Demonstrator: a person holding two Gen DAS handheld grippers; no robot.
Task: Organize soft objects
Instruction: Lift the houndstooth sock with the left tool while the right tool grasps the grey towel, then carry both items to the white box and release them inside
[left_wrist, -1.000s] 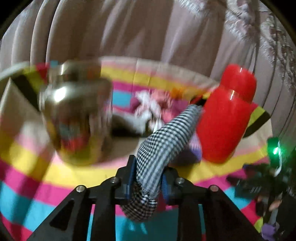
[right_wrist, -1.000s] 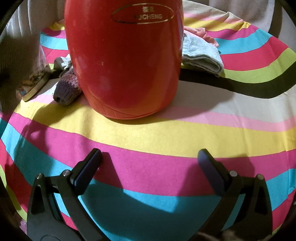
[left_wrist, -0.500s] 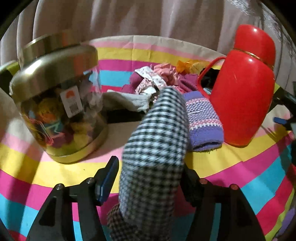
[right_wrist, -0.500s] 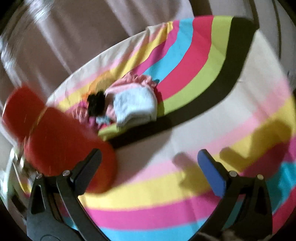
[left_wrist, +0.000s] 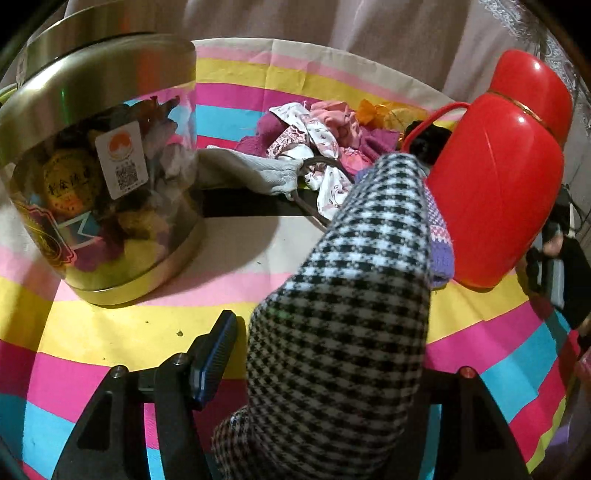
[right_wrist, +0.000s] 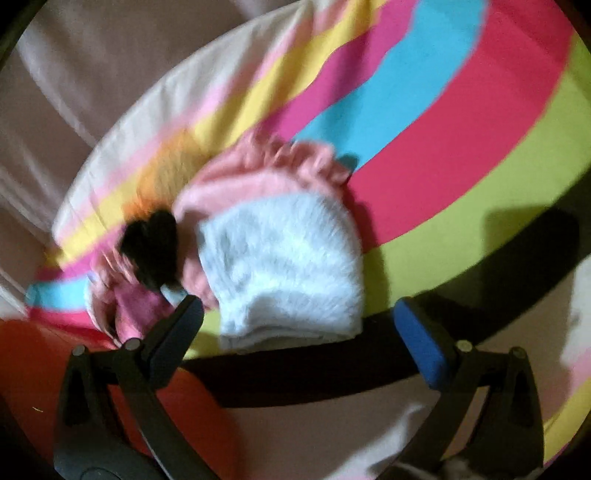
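- The left tongs (left_wrist: 325, 354) are standing spread around a black-and-white houndstooth sock (left_wrist: 354, 314). The left pad is apart from the cloth, and the right pad is hidden behind it, so the sock seems to be lying loose between them, not pinched.
- The houndstooth sock is leaning forward over a purple knit sock (left_wrist: 439, 236), which is lying just beside the red thermos (left_wrist: 495, 195). Probably like pieces are being gathered at this spot.
- The lidded jar (left_wrist: 99, 177) is standing on the striped tabletop (left_wrist: 122, 332) to the left, lid on, apart from the socks.
- A jumbled pile of small clothes (left_wrist: 321, 136) is waiting behind, near the far edge, presumably unsorted.
- The right tongs (right_wrist: 299, 332) are hovering wide apart and gripping nothing, aimed at a folded pale-blue fluffy cloth (right_wrist: 284, 266) lying on a pink frilled garment (right_wrist: 266, 166). The view is blurred, suggesting quick motion.
- Judging by the aim, the fluffy cloth looks to be the right side's next pick.
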